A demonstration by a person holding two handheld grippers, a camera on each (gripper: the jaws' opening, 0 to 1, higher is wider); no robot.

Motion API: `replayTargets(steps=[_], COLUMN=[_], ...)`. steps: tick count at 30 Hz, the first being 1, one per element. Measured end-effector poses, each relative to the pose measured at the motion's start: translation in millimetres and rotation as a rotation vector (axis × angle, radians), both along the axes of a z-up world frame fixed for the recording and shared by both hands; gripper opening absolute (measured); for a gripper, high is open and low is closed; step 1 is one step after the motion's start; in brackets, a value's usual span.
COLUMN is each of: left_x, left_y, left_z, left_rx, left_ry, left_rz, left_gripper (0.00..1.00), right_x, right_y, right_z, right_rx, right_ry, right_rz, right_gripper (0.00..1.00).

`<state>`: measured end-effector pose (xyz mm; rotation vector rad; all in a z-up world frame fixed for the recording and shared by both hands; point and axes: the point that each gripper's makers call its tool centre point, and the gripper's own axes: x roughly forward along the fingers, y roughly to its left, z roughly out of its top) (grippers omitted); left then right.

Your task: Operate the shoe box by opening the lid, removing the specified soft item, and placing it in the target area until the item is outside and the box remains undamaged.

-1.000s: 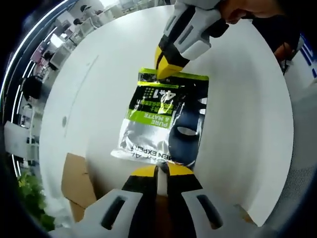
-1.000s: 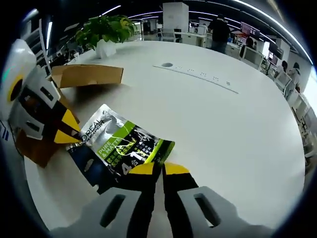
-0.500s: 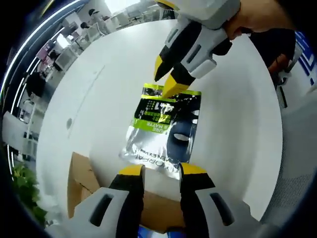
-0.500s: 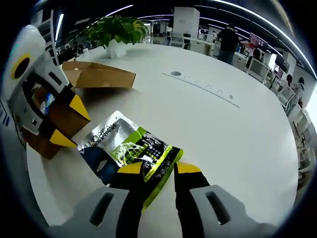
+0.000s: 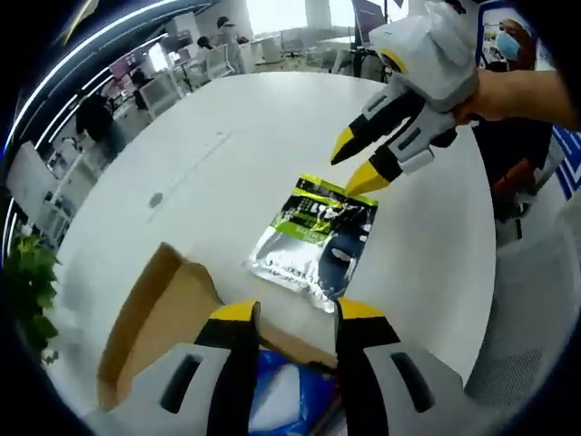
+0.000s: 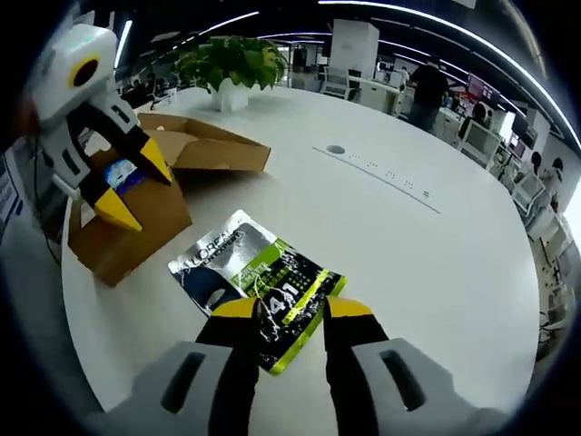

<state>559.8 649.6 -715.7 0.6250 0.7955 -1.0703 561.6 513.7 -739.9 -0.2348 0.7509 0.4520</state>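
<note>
The soft item, a silver, green and black sachet (image 5: pixel 318 241), lies flat on the white round table (image 5: pixel 227 154), free of both grippers. My left gripper (image 5: pixel 298 313) is open and hovers over the open cardboard shoe box (image 5: pixel 154 318), short of the sachet's near edge. My right gripper (image 5: pixel 356 163) enters from the upper right, open, just above the sachet's far edge. In the right gripper view the sachet (image 6: pixel 254 272) lies just ahead of the open right gripper (image 6: pixel 292 311). The left gripper (image 6: pixel 136 184) hangs open above the box (image 6: pixel 136 222).
A blue packet (image 5: pixel 272 400) lies inside the box. The box's flap (image 6: pixel 218 145) lies spread towards a potted plant (image 6: pixel 231 64). A round cable port (image 6: pixel 335 149) is set in the table. Desks and people stand in the office beyond.
Both grippers, shut on the sachet's opposite edges a second ago, have opened and drawn back from it. The sachet now rests on the table beside the box.
</note>
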Motion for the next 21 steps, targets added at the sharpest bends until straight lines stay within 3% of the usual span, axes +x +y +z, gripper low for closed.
replayTargets(steps=[2,13,21], left_x=[-1.2,-4.2,-0.8], left_y=[2.0,41.3,77.5], left_z=[5.9,23.0,27.5], left_rx=[-0.042,-0.088,-0.097], left_ry=[0.021,0.039,0.043], left_rz=[0.029,0.117,0.198], left_gripper=[0.32,0.39,0.45], right_x=[-3.1,-17.3,-24.4], right_y=[2.2,19.5,44.5], right_z=[3.3,26.9,45.9], right_rx=[0.003,0.029,0.082], right_ry=[0.000,-0.008,-0.010], right_rz=[0.008,0.049,0.081], right_gripper=[0.27,0.33,0.37])
